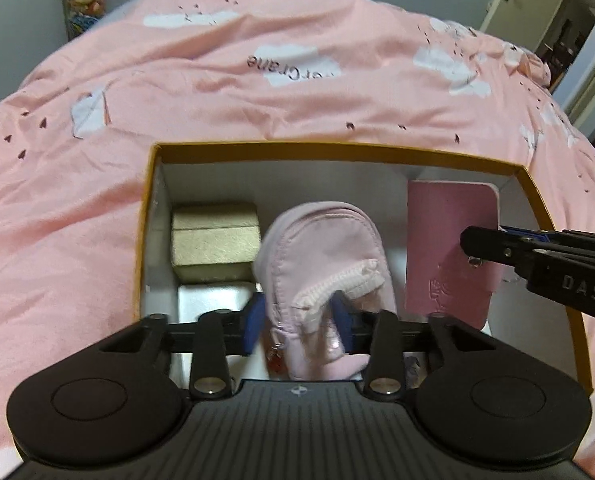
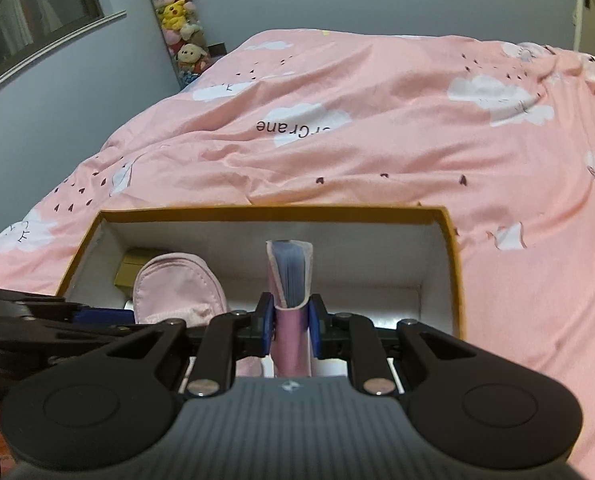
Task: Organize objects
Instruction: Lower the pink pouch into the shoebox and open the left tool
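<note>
An open cardboard box (image 1: 337, 151) with white inner walls lies on the bed. A pale pink zip pouch (image 1: 321, 248) rests inside it, between the blue pads of my left gripper (image 1: 299, 320); the pads stand slightly apart and do not clamp it. My right gripper (image 2: 291, 322) is shut on a pink card booklet (image 2: 291, 276), held upright on edge over the box's right half. In the left wrist view the booklet (image 1: 445, 236) shows its cover, with the right gripper (image 1: 473, 246) reaching in from the right. The pouch (image 2: 177, 284) also shows in the right wrist view.
Two tan cardboard boxes (image 1: 213, 240) are stacked in the box's far left corner, with a white item (image 1: 205, 300) in front of them. A pink cloud-print duvet (image 1: 257, 80) covers the bed all around. Plush toys (image 2: 177, 12) stand by the far wall; a door (image 1: 537, 4) is at far right.
</note>
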